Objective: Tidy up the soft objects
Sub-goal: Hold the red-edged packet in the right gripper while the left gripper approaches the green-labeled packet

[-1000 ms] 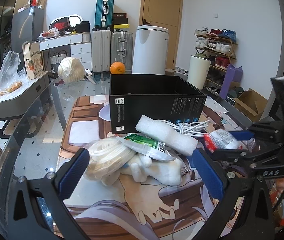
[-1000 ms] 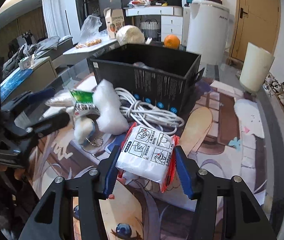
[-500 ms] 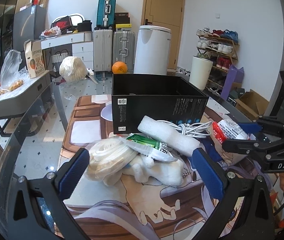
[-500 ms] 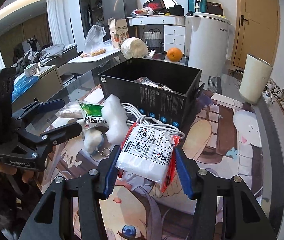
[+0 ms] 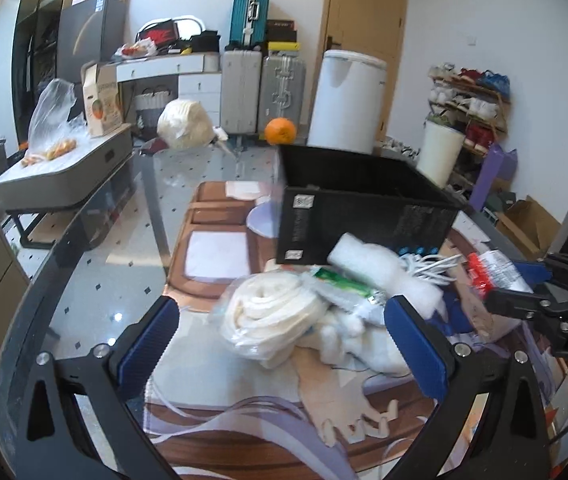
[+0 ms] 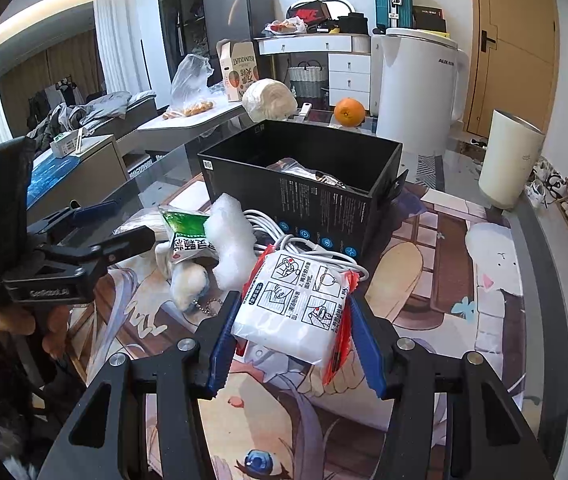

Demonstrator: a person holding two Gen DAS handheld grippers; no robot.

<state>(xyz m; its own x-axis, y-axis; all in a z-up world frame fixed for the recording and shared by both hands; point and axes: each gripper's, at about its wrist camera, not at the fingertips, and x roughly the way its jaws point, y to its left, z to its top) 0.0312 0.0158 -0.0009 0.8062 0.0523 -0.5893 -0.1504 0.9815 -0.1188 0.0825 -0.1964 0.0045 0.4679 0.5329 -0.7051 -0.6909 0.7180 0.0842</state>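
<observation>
My right gripper [image 6: 293,340] is shut on a white packet with red edges [image 6: 299,304], held above the printed mat in front of the black box [image 6: 303,204]. The same packet [image 5: 491,272] shows at the right of the left wrist view. My left gripper [image 5: 284,336] stands wide open around a pile on the mat. The pile holds a bagged white roll [image 5: 272,320], a green-and-white packet [image 6: 188,236], a white foam piece [image 6: 230,240], a coiled white cable [image 6: 284,236] and a white plush with a keychain [image 6: 188,284]. The pads touch none of them.
The black box [image 5: 363,220] is open at the top with a clear bag [image 6: 303,168] inside. An orange [image 6: 349,112] and a wrapped white bundle [image 6: 270,100] lie at the glass table's far end. A white appliance [image 6: 419,88] stands beyond the table.
The left gripper has rolled slightly, so box and pile sit further right in its view. The right gripper holds the packet a little higher, and the box's inside now shows.
</observation>
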